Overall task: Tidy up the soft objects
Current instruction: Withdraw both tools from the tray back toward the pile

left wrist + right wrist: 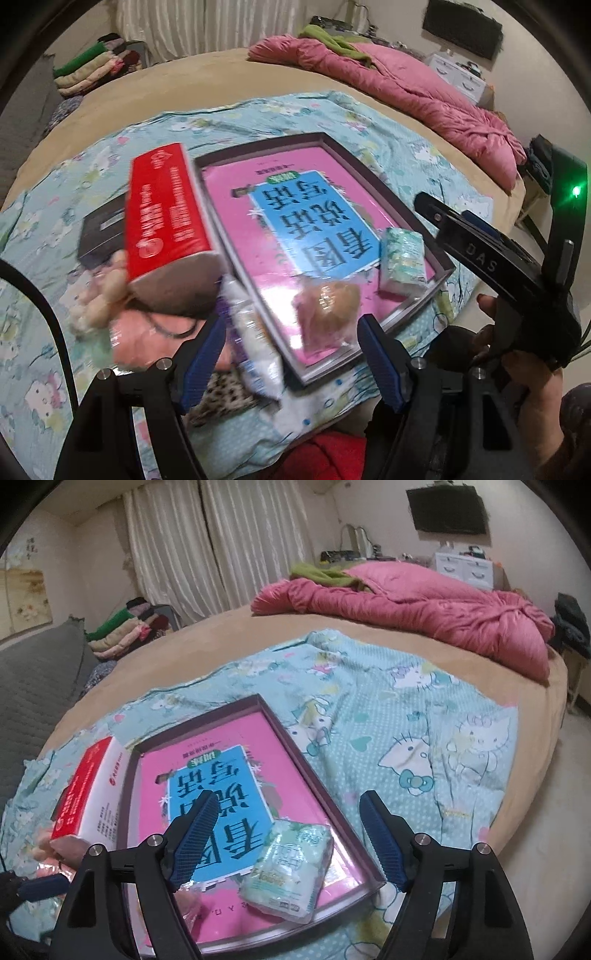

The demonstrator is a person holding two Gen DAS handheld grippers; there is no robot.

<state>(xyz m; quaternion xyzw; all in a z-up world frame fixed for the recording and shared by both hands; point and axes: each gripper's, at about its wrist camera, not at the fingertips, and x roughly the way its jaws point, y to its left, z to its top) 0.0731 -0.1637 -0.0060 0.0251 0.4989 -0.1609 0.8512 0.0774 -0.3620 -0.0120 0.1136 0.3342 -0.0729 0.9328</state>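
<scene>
A shallow dark-rimmed box tray lined with a pink and blue book lies on the Hello Kitty sheet. In it are a pale green tissue pack and a clear-wrapped brown and pink soft item. My left gripper is open, just over the tray's near-left corner, with a white and purple packet between its fingers. My right gripper is open above the tissue pack. A red and white box leans at the tray's left side.
A plush toy and pink packets lie left of the tray, beside a dark box. A pink duvet lies at the bed's far side. Folded clothes are stacked far left. The right gripper's body shows at the right.
</scene>
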